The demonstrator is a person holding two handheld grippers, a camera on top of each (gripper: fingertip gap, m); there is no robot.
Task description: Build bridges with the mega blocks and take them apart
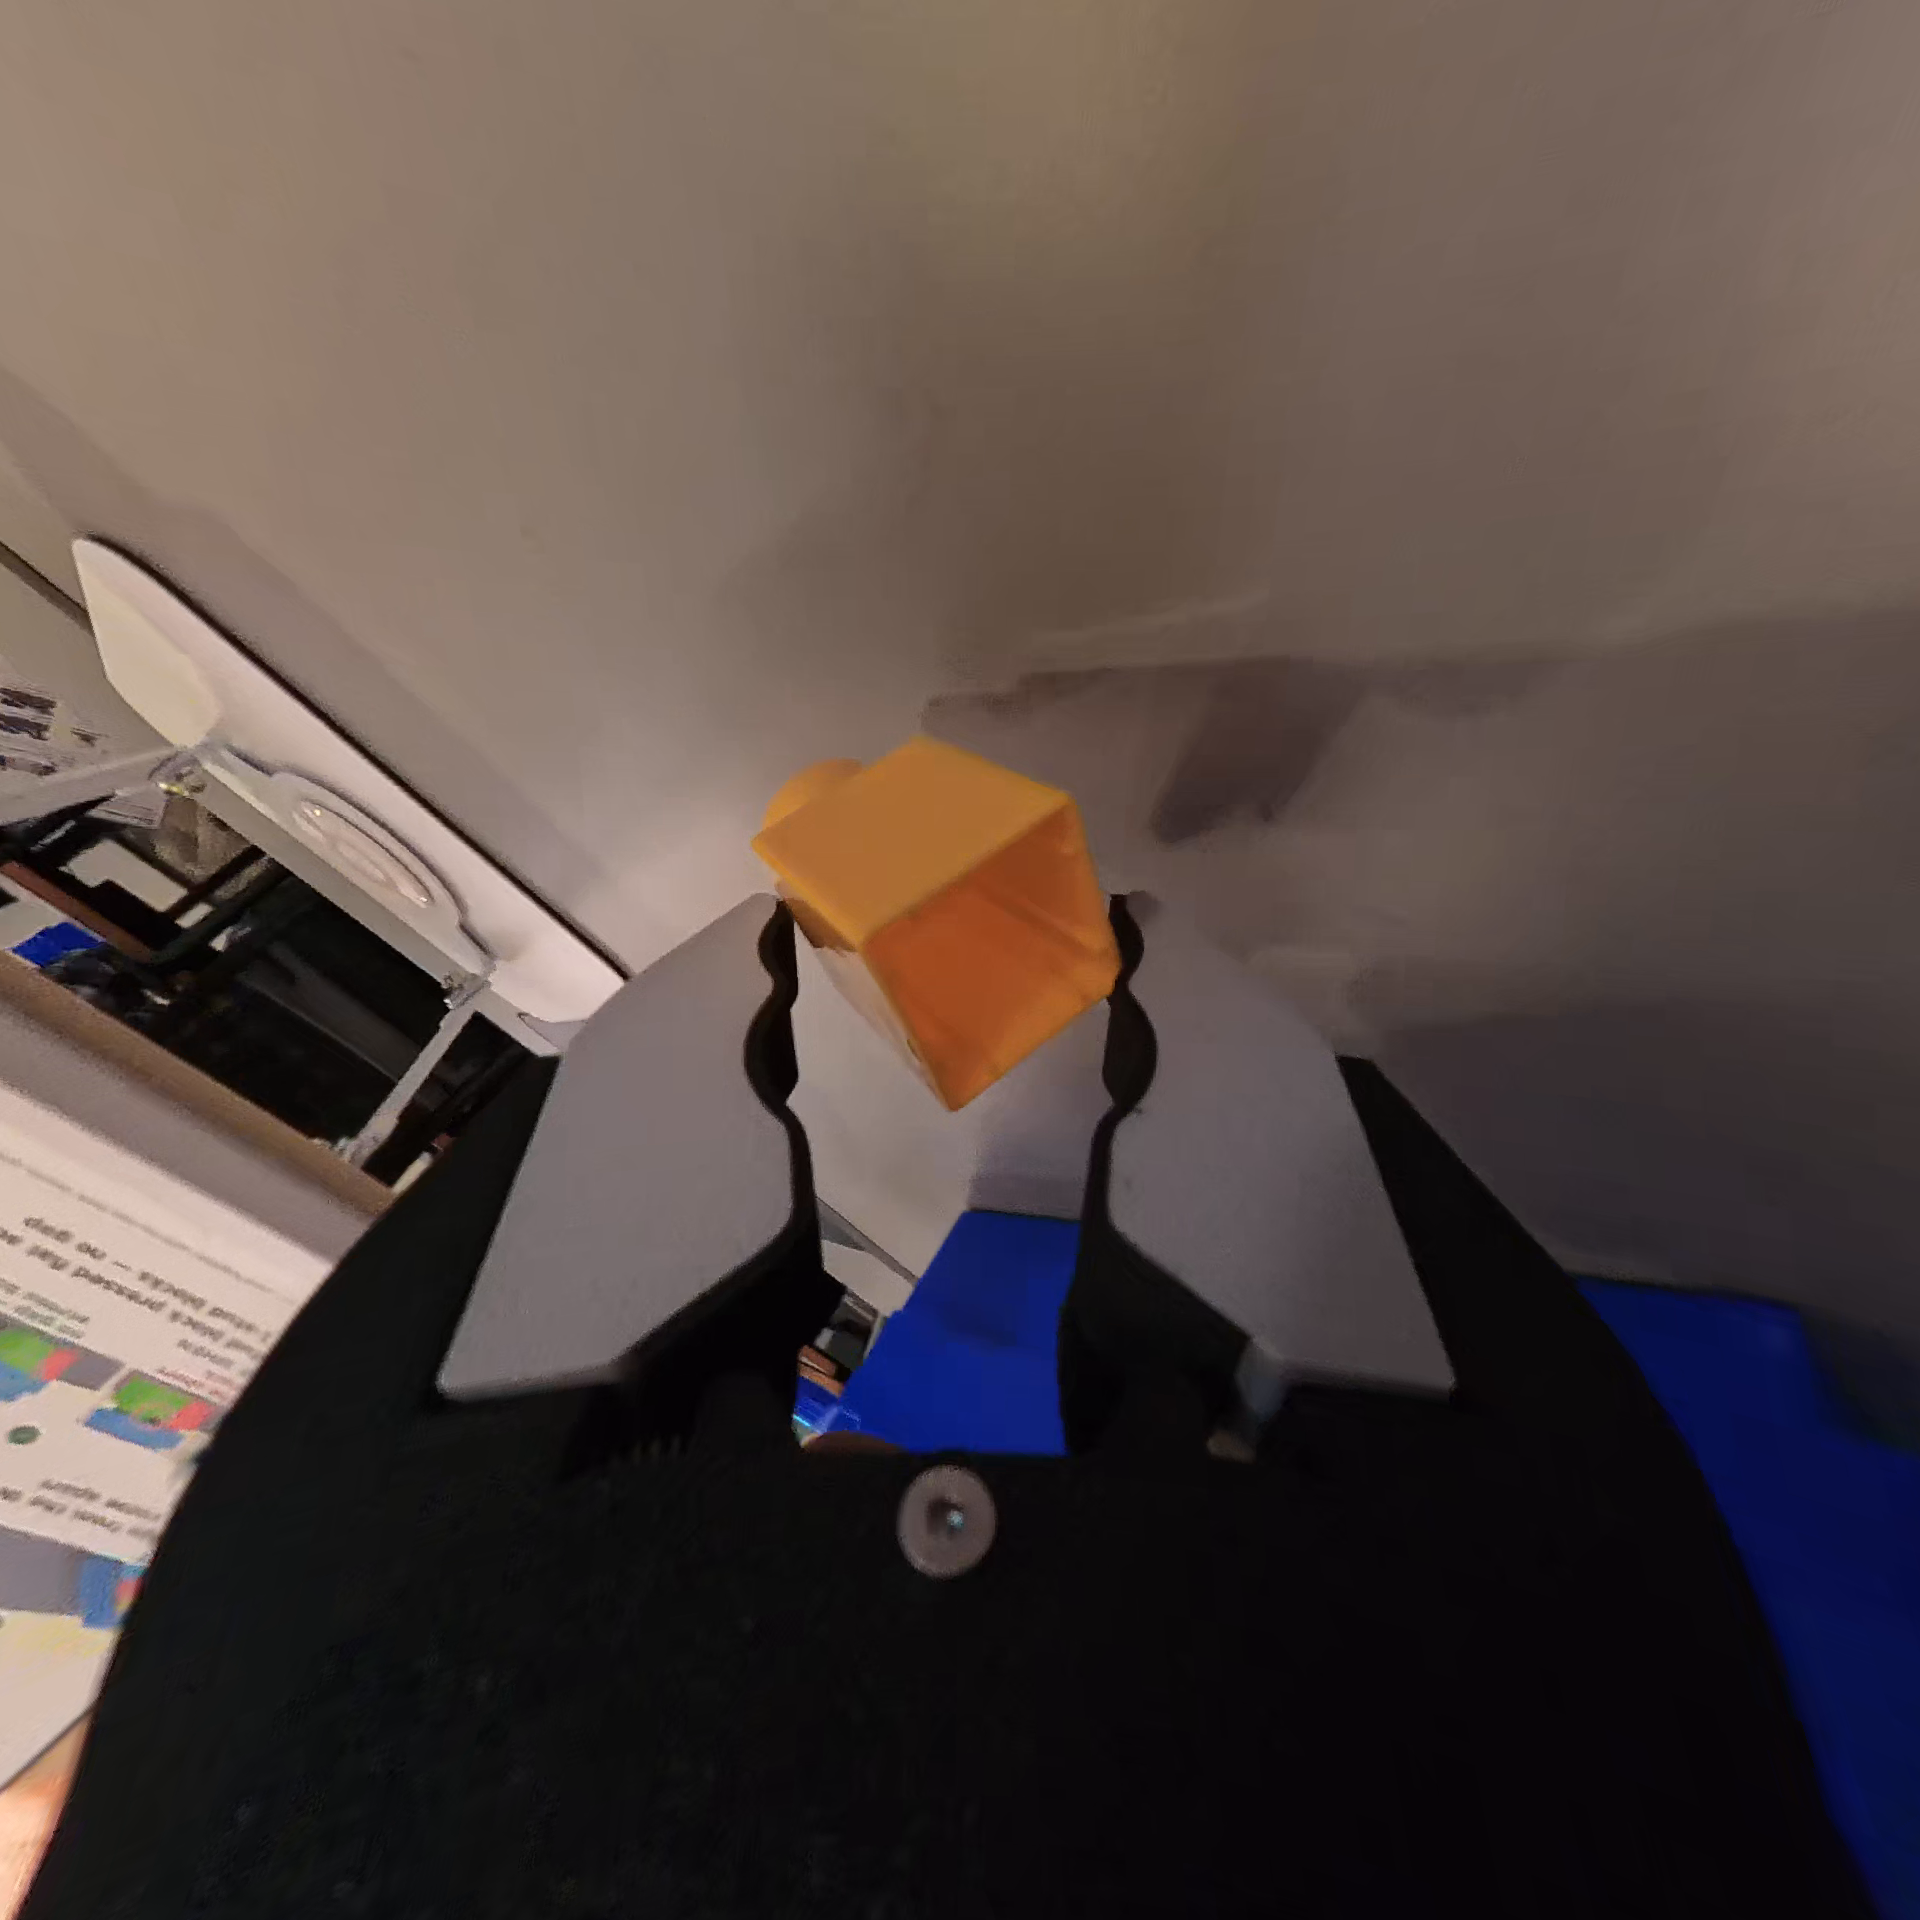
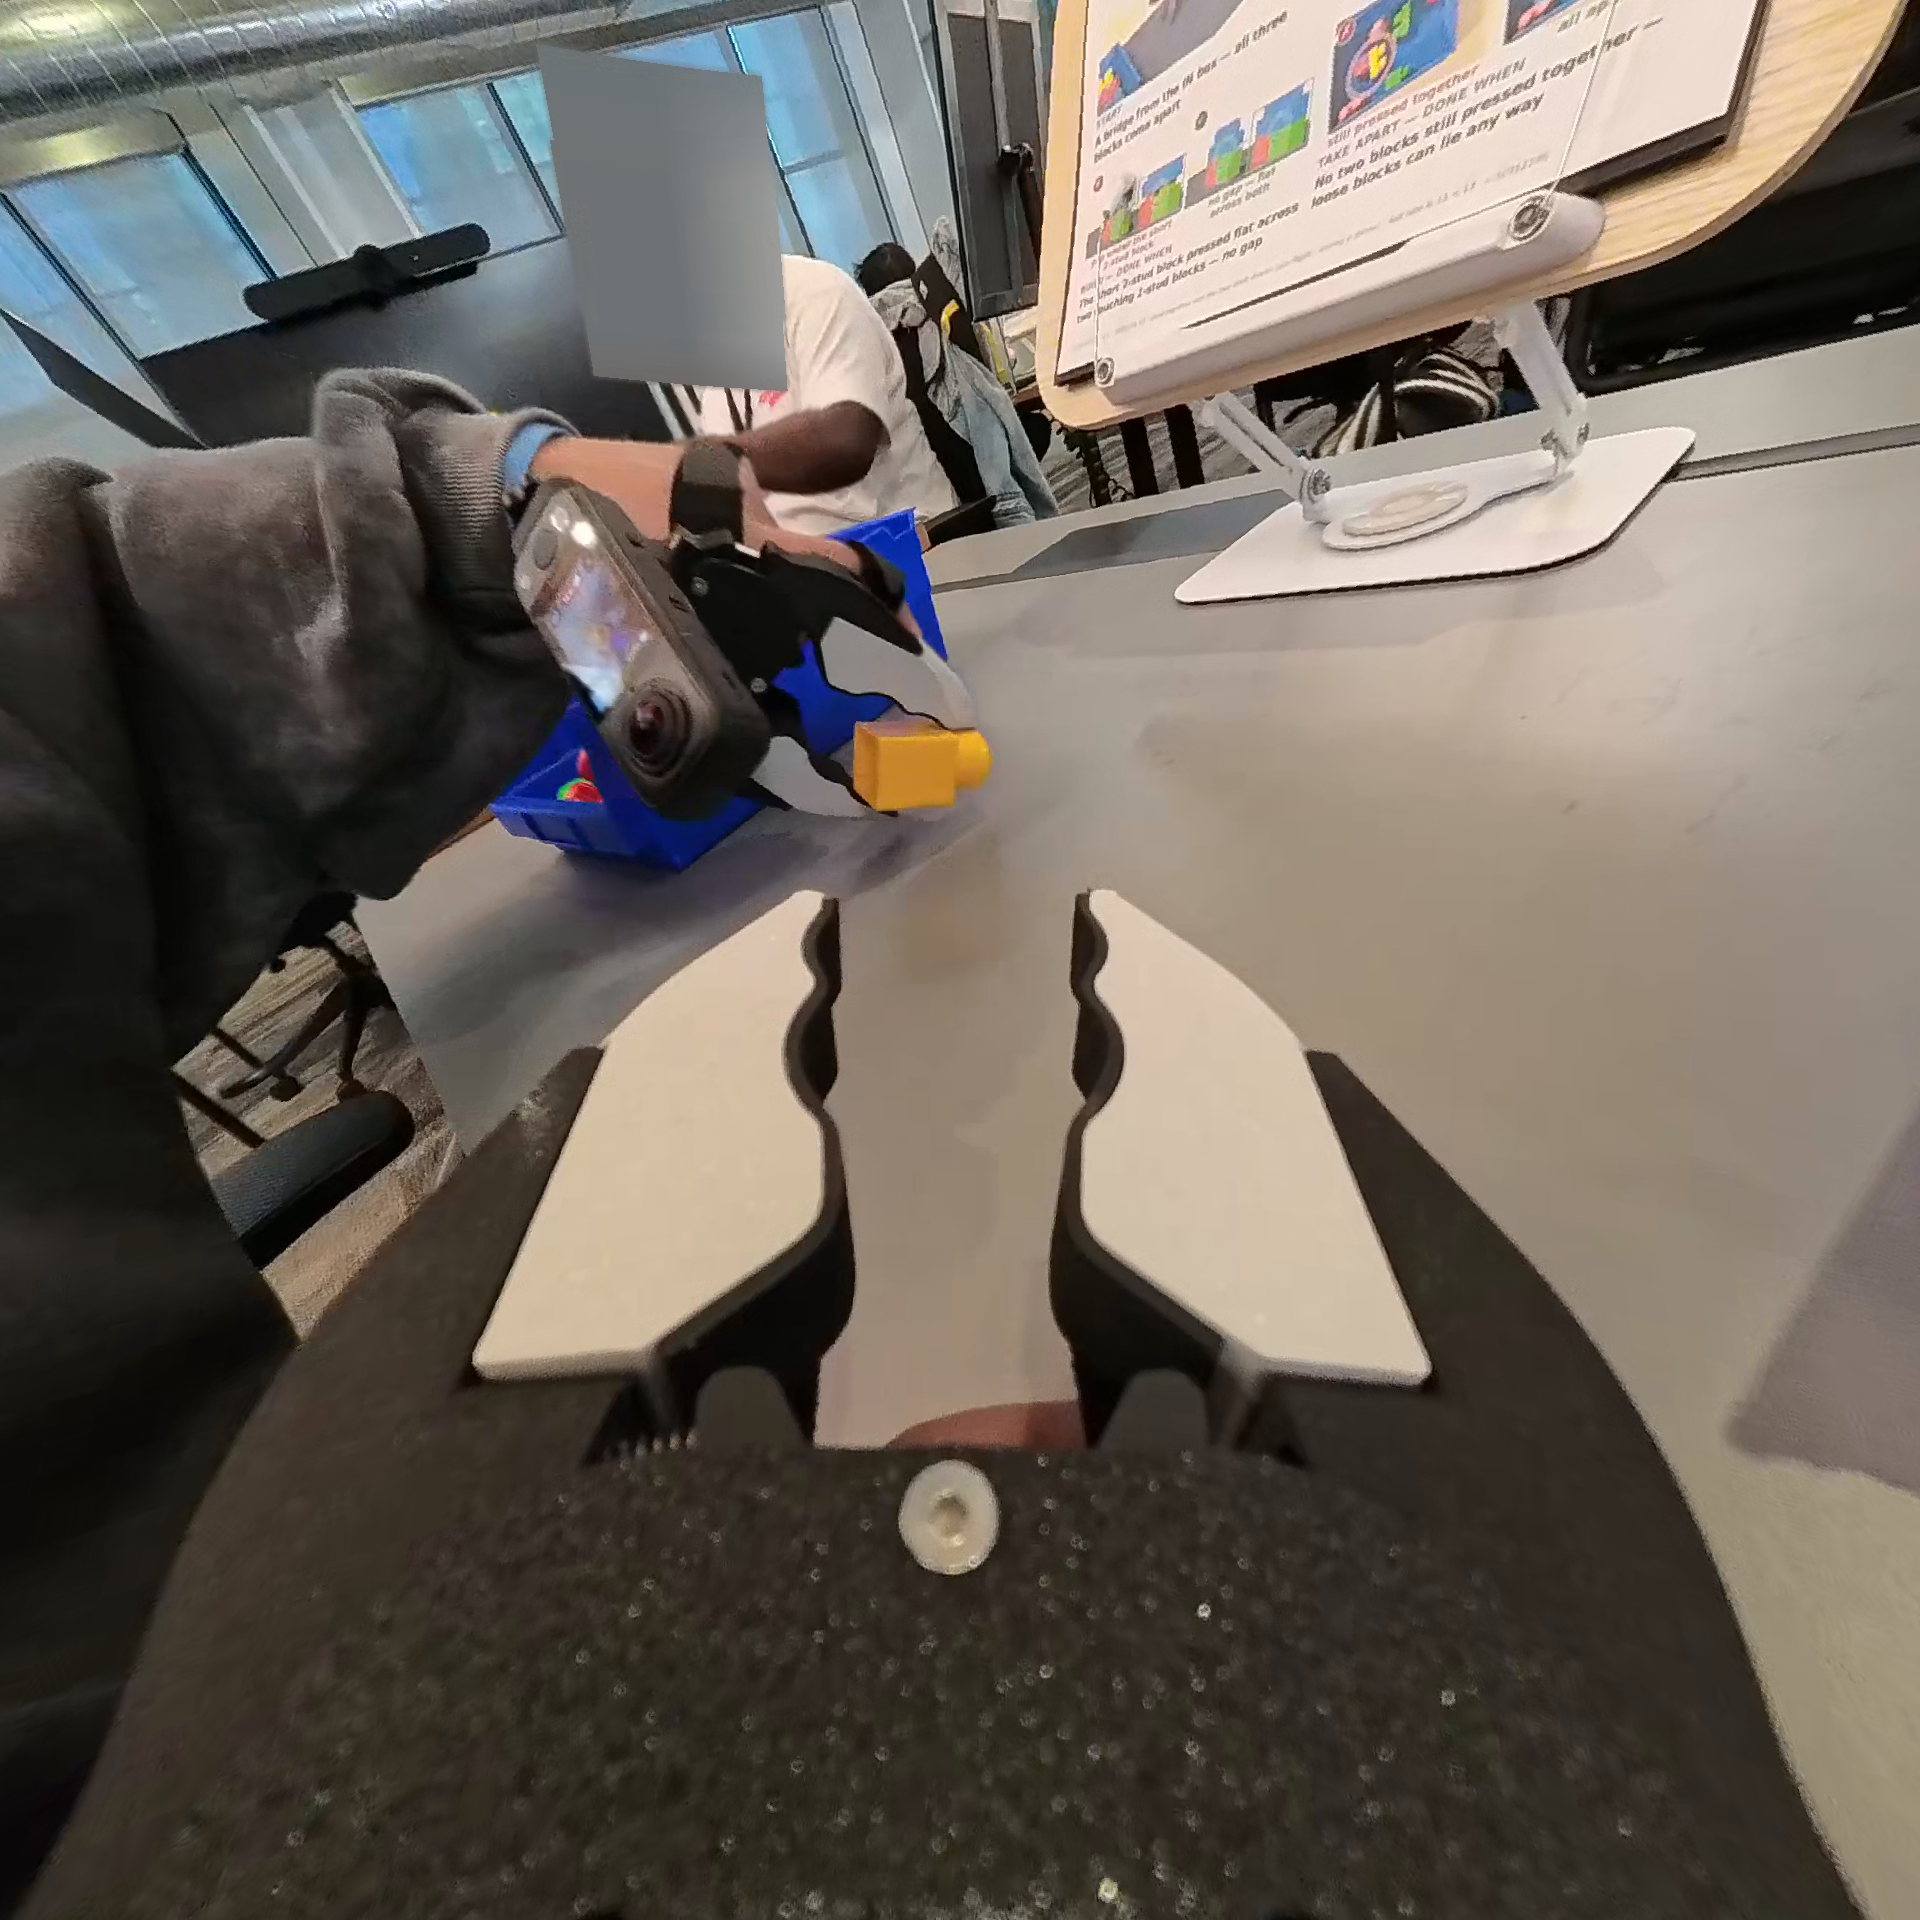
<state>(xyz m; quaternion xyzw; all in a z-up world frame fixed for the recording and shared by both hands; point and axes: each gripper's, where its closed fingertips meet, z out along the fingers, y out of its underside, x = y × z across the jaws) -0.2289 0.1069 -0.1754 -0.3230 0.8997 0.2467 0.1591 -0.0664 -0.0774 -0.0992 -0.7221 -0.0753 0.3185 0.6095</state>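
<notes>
My left gripper [image 1: 951, 914] is shut on a yellow one-stud block [image 1: 935, 894], held tilted just above the grey table, its hollow underside facing the camera. The same gripper [image 2: 914, 764] shows in the right wrist view, holding the yellow block [image 2: 909, 767] with the stud pointing right, next to the blue bin [image 2: 623, 805]. My right gripper [image 2: 954, 914] is open and empty over the grey table [image 2: 1351, 831], nearer than the left one. The blue bin [image 1: 977, 1320] also shows behind my left fingers. Red and green blocks [image 2: 580, 788] lie in the bin.
A white stand [image 2: 1455, 509] holding an instruction sheet [image 2: 1299, 156] sits at the table's far right; it also shows at left in the left wrist view [image 1: 312, 831]. A person in a white shirt [image 2: 831, 384] sits beyond the table. Office chairs [image 2: 312, 1143] stand at the left. There is about 25 cm between the tips of the two grippers.
</notes>
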